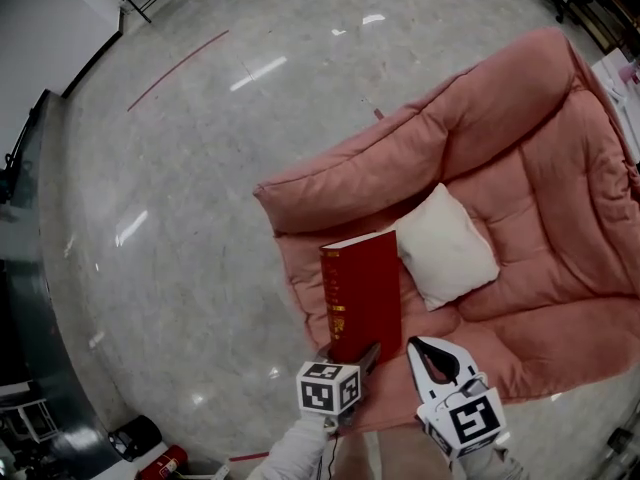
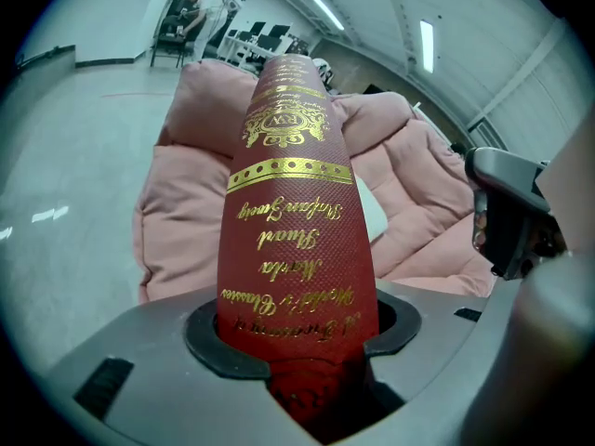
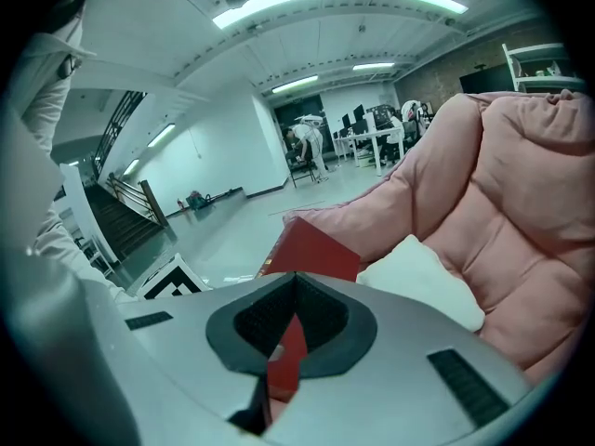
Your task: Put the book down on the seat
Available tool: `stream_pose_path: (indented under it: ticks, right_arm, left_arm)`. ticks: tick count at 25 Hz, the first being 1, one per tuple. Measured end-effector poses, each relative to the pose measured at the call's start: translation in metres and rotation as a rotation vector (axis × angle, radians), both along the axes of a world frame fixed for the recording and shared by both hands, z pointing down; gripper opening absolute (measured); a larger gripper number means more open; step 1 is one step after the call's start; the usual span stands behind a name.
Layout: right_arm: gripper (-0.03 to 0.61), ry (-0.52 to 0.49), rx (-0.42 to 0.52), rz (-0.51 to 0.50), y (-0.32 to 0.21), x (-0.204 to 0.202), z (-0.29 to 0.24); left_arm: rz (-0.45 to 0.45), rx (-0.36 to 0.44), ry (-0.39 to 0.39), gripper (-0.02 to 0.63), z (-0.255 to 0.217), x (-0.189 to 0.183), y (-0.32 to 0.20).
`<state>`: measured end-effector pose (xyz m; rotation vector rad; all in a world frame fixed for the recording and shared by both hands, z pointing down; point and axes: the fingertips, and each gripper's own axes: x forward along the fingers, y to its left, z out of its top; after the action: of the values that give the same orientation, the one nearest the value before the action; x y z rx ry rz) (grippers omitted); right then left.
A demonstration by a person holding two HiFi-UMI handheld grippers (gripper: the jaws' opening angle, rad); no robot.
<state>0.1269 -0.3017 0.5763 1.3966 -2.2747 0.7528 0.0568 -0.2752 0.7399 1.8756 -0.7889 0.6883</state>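
A dark red book (image 1: 362,293) with gold lettering stands upright over the front part of the pink seat (image 1: 520,343). My left gripper (image 1: 352,360) is shut on its lower end. In the left gripper view the book (image 2: 293,212) rises from between the pads of the left gripper (image 2: 297,347). My right gripper (image 1: 436,354) hovers just right of the book, its jaws shut and empty. In the right gripper view the book (image 3: 311,249) shows beyond the right gripper (image 3: 294,328). Whether the book touches the cushion is hidden.
A white pillow (image 1: 445,246) lies on the seat right behind the book, against the padded pink backrest (image 1: 545,138). Polished grey floor (image 1: 180,198) surrounds the sofa. A red extinguisher (image 1: 160,465) lies near my feet. Desks and a person (image 2: 203,12) are far off.
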Motion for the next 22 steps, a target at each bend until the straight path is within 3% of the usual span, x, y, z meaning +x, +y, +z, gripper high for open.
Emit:
stream_pose_path:
  ticks: [4,14,16,19,22]
  right_arm:
    - [0.005,-0.005,-0.015,0.006,-0.003,0.002,0.009]
    - [0.005,-0.006,-0.055,0.004,0.0,0.003,0.027]
    - [0.005,-0.009,-0.053,0.002,0.0,0.0,0.027]
    - [0.005,-0.018,-0.048,0.001,0.002,-0.006,0.022]
    - [0.005,-0.026,-0.039,-0.008,0.005,-0.015,0.015]
  left_arm:
    - [0.027,-0.033,-0.026,0.248,0.025,-0.004,-0.003]
    - [0.024,-0.134,-0.004,0.258,0.056,0.005,-0.013]
    - [0.045,-0.146,-0.031,0.27,0.059,0.002,-0.013]
    - [0.078,-0.132,-0.082,0.35,0.059,-0.005,-0.014]
    - [0.045,-0.104,-0.117,0.375,0.054,-0.018,-0.017]
